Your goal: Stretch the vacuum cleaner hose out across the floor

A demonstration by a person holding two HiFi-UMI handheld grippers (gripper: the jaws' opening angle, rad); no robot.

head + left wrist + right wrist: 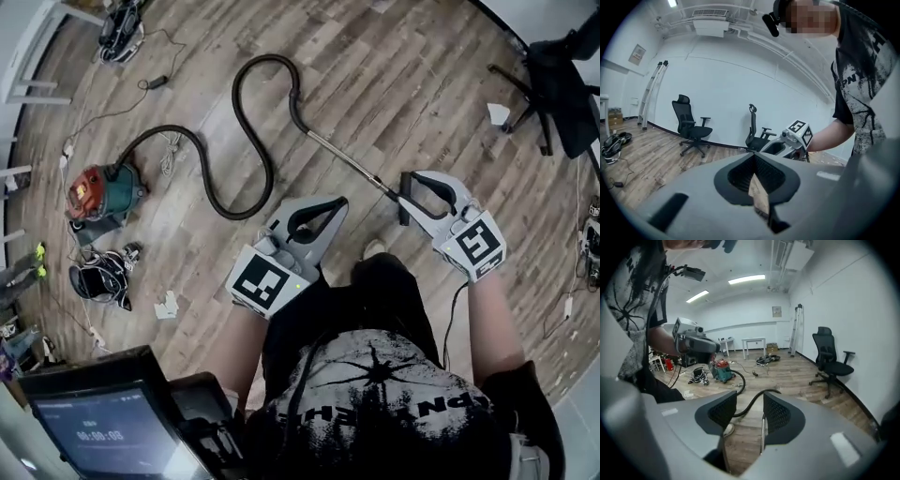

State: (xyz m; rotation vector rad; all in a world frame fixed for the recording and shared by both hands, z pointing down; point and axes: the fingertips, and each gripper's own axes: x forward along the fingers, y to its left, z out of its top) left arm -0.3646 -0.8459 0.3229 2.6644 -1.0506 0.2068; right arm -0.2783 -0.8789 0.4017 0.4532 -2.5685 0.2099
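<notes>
The right gripper (749,398) has its jaws spread, with the metal wand (762,437) between them, close by the right-hand jaw and not pinched; the hose (234,94) snakes over the floor ahead of them to the vacuum cleaner (98,192); the left gripper (753,161) has its jaws pressed together on nothing. Best to clamp the wand squarely, then draw steadily away from the cleaner until the bends flatten. No brand is legible; the shirt print and screen digits are unclear.

light: bright, even — ceiling strips (746,280) | edges: fisheye-bent, dark vignette | shadows: soft
</notes>
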